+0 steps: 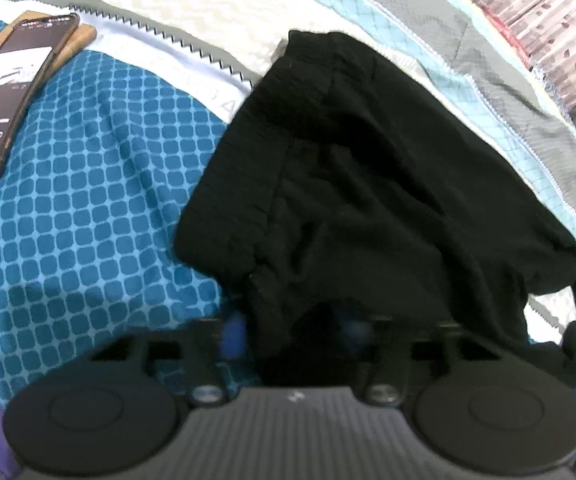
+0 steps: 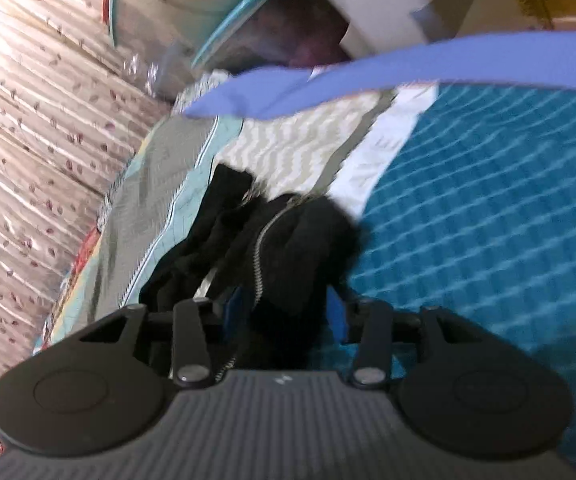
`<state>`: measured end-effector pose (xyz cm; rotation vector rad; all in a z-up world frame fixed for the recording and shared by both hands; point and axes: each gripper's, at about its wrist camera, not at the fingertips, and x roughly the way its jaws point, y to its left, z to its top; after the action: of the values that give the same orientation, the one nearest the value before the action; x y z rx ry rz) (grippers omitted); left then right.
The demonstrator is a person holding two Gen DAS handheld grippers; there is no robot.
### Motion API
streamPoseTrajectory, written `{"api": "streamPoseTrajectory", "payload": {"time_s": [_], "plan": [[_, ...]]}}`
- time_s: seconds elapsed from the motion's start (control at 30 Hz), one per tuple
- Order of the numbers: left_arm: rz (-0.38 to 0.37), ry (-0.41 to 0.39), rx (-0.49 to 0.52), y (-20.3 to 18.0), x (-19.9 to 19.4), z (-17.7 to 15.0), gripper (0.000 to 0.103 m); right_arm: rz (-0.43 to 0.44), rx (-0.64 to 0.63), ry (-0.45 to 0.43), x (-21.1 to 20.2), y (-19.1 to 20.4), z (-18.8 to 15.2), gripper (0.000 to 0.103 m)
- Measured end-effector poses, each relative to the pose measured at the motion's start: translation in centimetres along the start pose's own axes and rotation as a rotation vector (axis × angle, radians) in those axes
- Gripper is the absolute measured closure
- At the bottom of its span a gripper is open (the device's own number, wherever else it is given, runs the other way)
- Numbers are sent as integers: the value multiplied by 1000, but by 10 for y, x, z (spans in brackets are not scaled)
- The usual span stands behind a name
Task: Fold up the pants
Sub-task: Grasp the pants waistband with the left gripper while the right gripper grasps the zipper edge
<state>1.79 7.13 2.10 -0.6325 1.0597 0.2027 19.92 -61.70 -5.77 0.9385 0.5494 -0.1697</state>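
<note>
While my left gripper [image 1: 296, 332] sits low at the near edge of its view, black cloth fills the gap between its blue pads [image 1: 235, 330], so I read it as clamped on the pants [image 1: 368, 184]; my right gripper [image 2: 286, 312] likewise has black fabric bunched between its blue pads [image 2: 337, 316], pinching the same garment, with a silver zipper [image 2: 259, 256] running down the folds just ahead of it; motion blur softens that view. From the left wrist the pants spread forward and to the right as a rumpled black heap, resting on the bedspread [image 1: 88, 200], a teal cover printed with rounded squares that gives way to white, chevron and grey-and-aqua bands with zigzag borders; the far end of the garment lies over those pale bands. A phone [image 1: 12, 96] with its screen lit lies at the far left on the teal part, on top of a tan wooden piece [image 1: 82, 38], well apart from the cloth; a pleated curtain [image 2: 28, 140] with small leaf marks hangs past the bed's edge; a violet-blue strip [image 2: 388, 76] crosses the upper right-wrist view, and I cannot tell what it is.
</note>
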Motion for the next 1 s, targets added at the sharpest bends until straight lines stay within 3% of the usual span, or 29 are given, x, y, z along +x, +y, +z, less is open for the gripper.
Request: {"api": "streamPoseTrajectory", "payload": {"time_s": [0.03,0.1,0.3,0.37,0.47,0.5,0.57,0.6,0.67,0.77,0.9,1.0], "plan": [[8,10,-3,0,3,0,92,-33,-30,17,6,5,-1,99],[22,4,4,-1,2,0,94,-112,-105,15,4,13,-1,97],[5,-3,21,4,-23,0,95,-168,-118,-243,-81,1,25,97],[10,3,35,6,-28,-2,95,-205,-115,-244,-102,-13,35,97],[37,25,39,12,-27,-9,89,-306,-128,-136,-107,-35,36,88],[28,33,33,16,-28,-12,86,-354,-109,-120,-110,-47,35,75],[9,21,41,20,-37,-17,81,-445,-41,-177,-125,-67,34,58],[-1,9,56,22,-45,-18,79,-455,6,-208,-133,-75,35,58],[-17,-33,100,22,-63,-17,76,-436,77,-240,-144,-84,36,58],[9,-150,182,16,-90,-1,73,-403,18,-274,-155,-66,39,58],[116,-307,332,-16,-102,42,63,-268,-76,-263,-141,-16,42,58],[192,-394,506,-52,-84,70,46,-171,-152,-191,-107,23,40,58]]}}
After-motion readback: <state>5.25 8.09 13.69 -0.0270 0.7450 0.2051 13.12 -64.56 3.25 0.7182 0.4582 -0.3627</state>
